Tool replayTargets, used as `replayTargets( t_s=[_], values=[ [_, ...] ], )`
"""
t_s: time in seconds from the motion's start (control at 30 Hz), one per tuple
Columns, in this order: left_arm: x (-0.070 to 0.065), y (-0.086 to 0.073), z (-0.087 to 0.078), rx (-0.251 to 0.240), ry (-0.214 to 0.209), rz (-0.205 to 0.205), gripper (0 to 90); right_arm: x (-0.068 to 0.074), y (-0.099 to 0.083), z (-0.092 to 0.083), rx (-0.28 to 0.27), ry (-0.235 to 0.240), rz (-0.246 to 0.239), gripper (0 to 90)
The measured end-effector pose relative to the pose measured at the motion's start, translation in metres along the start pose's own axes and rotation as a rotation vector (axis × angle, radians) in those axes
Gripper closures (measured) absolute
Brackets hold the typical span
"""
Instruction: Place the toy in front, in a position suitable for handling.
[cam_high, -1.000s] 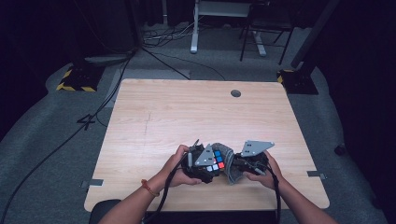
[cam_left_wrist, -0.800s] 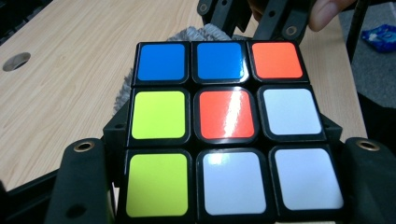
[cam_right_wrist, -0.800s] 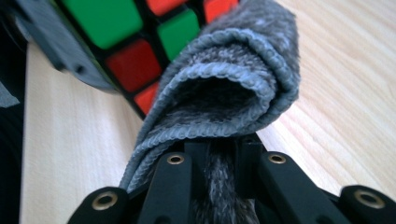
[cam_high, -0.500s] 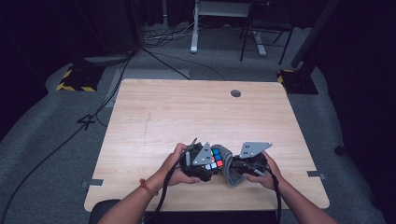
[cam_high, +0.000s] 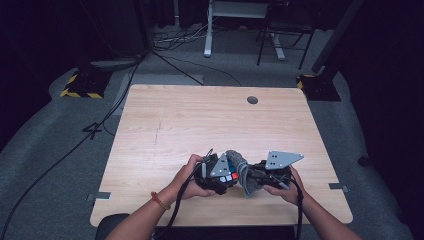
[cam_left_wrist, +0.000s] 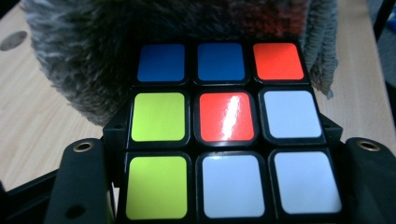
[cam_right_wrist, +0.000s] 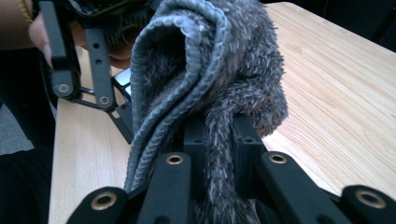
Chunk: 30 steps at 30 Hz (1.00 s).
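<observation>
The puzzle cube (cam_left_wrist: 227, 130) is clamped squarely in the left gripper (cam_high: 216, 175) above the table's (cam_high: 200, 120) near edge. The grey cloth (cam_right_wrist: 210, 70), bunched upright, is pinched by the right gripper (cam_high: 252, 177) and pressed against the cube.

The puzzle cube (cam_left_wrist: 226, 135) is hard plastic with smooth, shiny colour squares set in black. The grey cloth (cam_right_wrist: 205, 70) is soft and fuzzy, with a bumpy stitched edge. The table (cam_high: 200, 120) is pale wood, smooth and not shiny. The gripper jaws are dull black plastic with small brass rings.
</observation>
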<state>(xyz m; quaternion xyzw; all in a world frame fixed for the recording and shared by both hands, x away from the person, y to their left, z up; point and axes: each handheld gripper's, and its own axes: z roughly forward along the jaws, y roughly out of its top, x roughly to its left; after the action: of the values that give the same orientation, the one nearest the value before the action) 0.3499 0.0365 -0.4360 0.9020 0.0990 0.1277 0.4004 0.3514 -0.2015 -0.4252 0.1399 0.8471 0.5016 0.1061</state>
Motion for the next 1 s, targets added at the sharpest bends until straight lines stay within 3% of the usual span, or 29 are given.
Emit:
replayTargets(
  t_s=[0.17,0.23,0.37,0.43,0.53,0.67,0.8,0.9,0.97,1.0],
  values=[
    [-0.006,0.001,0.004,0.017,-0.003,0.034,33.2,0.007,0.004,-0.001,-0.046,0.026,-0.015,80.2],
    [-0.007,0.001,0.005,0.018,-0.006,0.036,33.3,0.011,0.007,0.000,-0.032,0.015,-0.041,80.2],
    [-0.006,0.001,0.008,0.036,-0.006,0.034,33.3,0.009,0.006,0.000,-0.065,0.048,-0.003,80.2],
    [-0.006,0.001,0.008,0.042,-0.001,0.038,33.4,0.010,0.006,0.001,-0.056,0.040,-0.006,80.2],
    [-0.004,0.000,0.004,0.014,0.007,0.021,33.4,0.007,0.005,0.002,-0.009,0.002,-0.013,80.3],
    [0.000,0.002,-0.008,-0.048,0.011,0.005,33.5,-0.007,-0.006,0.007,0.058,-0.014,0.053,80.2],
    [0.002,0.003,-0.016,-0.106,0.014,-0.001,33.5,-0.017,-0.015,0.014,0.093,0.033,0.123,80.2],
    [0.002,0.003,-0.019,-0.130,0.007,-0.005,33.5,-0.017,-0.019,0.021,0.131,0.041,0.117,80.2],
    [0.003,0.003,-0.018,-0.123,0.003,-0.002,33.5,-0.016,-0.019,0.023,0.119,0.061,0.121,80.1],
    [0.003,0.002,-0.017,-0.131,-0.007,-0.001,33.5,-0.015,-0.018,0.022,0.089,0.095,0.132,80.2]
  ],
)
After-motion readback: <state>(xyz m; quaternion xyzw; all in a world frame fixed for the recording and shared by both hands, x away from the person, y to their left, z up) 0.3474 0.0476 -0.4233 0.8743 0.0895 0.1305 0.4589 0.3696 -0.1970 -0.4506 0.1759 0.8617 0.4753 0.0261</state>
